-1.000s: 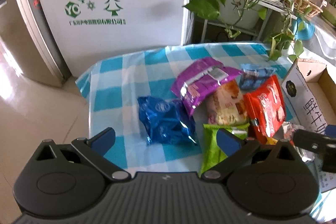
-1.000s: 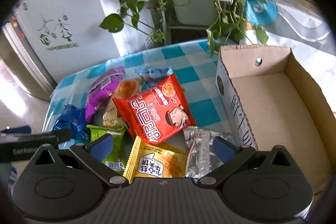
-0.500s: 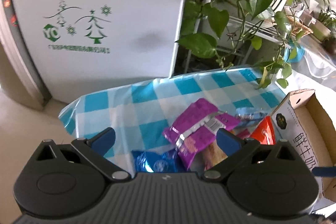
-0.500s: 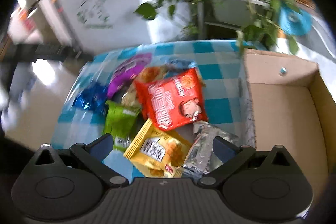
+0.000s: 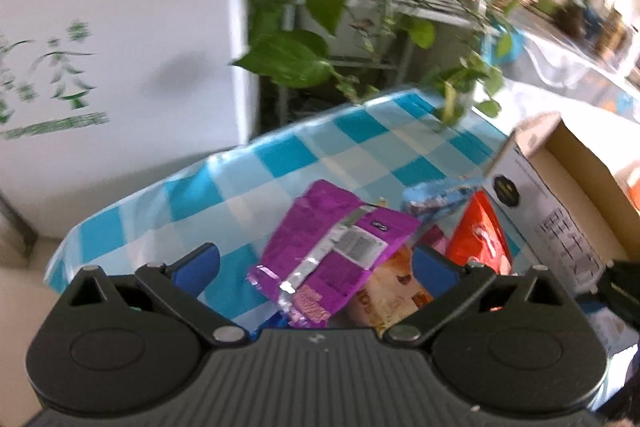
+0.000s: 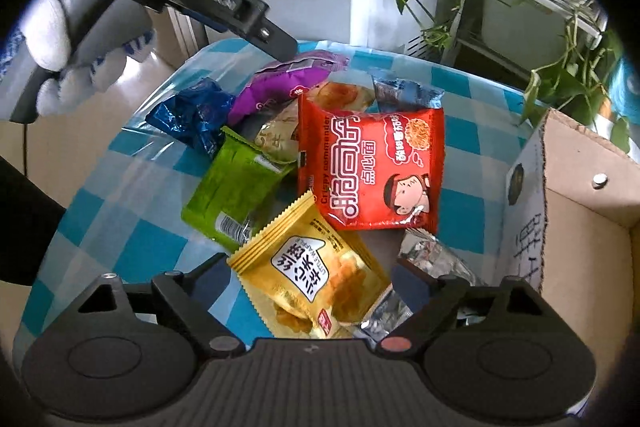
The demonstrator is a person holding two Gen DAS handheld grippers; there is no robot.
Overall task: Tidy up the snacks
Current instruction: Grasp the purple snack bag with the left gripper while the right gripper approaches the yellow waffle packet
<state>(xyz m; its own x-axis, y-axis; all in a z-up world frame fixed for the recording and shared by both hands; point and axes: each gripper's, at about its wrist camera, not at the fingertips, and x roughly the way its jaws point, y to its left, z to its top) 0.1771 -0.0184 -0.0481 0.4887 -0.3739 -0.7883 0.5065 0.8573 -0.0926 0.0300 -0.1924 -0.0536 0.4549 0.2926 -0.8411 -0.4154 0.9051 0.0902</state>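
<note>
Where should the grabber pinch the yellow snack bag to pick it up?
Probably across its middle, coming down from above. The yellow snack bag lies flat on top of the pile, corner overlapping the green packet, already between the right gripper fingers, whose jaws have just been closing. Its crimped ends are thin and slippery.

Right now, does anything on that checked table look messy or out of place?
Yes. The snack packets sit in a loose heap, overlapping at odd angles: the red packet lies over others, the yellow packet over a silver one. The cardboard box beside them looks empty.
</note>
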